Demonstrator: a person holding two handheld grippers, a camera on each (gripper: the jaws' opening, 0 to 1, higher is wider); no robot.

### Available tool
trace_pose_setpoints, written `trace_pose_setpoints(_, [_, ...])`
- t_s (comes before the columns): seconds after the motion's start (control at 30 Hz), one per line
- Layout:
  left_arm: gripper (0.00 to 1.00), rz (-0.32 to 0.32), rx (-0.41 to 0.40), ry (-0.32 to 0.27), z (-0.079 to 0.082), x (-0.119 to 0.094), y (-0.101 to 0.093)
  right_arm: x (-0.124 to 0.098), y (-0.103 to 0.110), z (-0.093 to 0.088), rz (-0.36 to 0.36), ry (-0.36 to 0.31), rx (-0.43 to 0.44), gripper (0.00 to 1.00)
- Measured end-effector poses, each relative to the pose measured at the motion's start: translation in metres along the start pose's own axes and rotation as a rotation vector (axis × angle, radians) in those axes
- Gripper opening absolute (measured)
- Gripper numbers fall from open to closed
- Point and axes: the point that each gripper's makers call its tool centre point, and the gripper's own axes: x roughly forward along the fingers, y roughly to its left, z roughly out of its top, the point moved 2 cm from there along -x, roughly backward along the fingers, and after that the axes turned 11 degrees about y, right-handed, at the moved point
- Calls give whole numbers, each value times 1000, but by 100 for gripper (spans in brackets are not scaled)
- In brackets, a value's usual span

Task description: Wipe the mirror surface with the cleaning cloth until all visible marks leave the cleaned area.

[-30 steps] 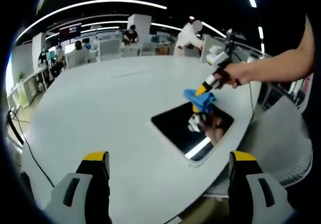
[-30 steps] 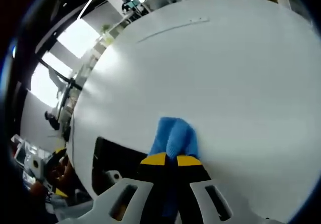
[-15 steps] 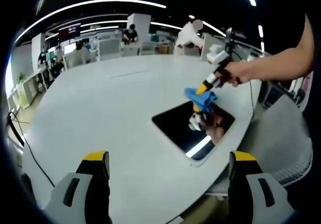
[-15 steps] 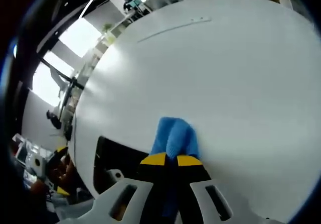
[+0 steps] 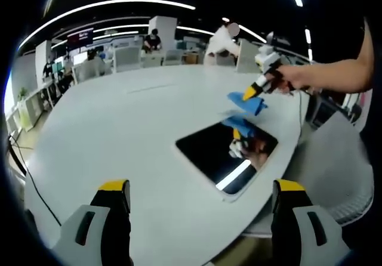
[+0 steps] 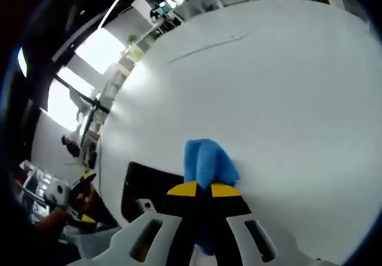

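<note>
Right gripper [image 6: 201, 189]: clamped on blue cloth [image 6: 206, 161], raised beyond mirror [image 5: 225, 151]. Lower flat, wipe with overlapping strokes. Left gripper [image 5: 202, 195]: jaws apart, idle.

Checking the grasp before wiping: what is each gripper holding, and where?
Right gripper pinches the blue cleaning cloth by its near, bunched end. Left gripper is open, holding nothing.

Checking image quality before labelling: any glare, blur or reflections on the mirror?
Left gripper view: mirror reflects a bright ceiling-light streak, the cloth and the right tool; sharp, fisheye-curved. Right gripper view: softer focus, window blown out, faint sheen on the table.
</note>
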Motion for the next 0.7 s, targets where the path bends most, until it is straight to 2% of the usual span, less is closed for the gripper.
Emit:
trace_pose_setpoints(0.1, [99,-2,6,-1,3,1,-1,-9,-17,-5,-9,-3,25,0])
trace_pose_setpoints(0.3, [99,-1,10,-7,5,1,0,-21,-29,-17,-25,-6,51,0])
trace_pose_setpoints(0.53, [99,-8,21,-7,4,3,-6,-18,-38,-23,-22,-5,68,0])
trace_pose_setpoints(0.7, [99,-7,22,-6,3,2,-9,-7,-38,-28,-15,5,66,1])
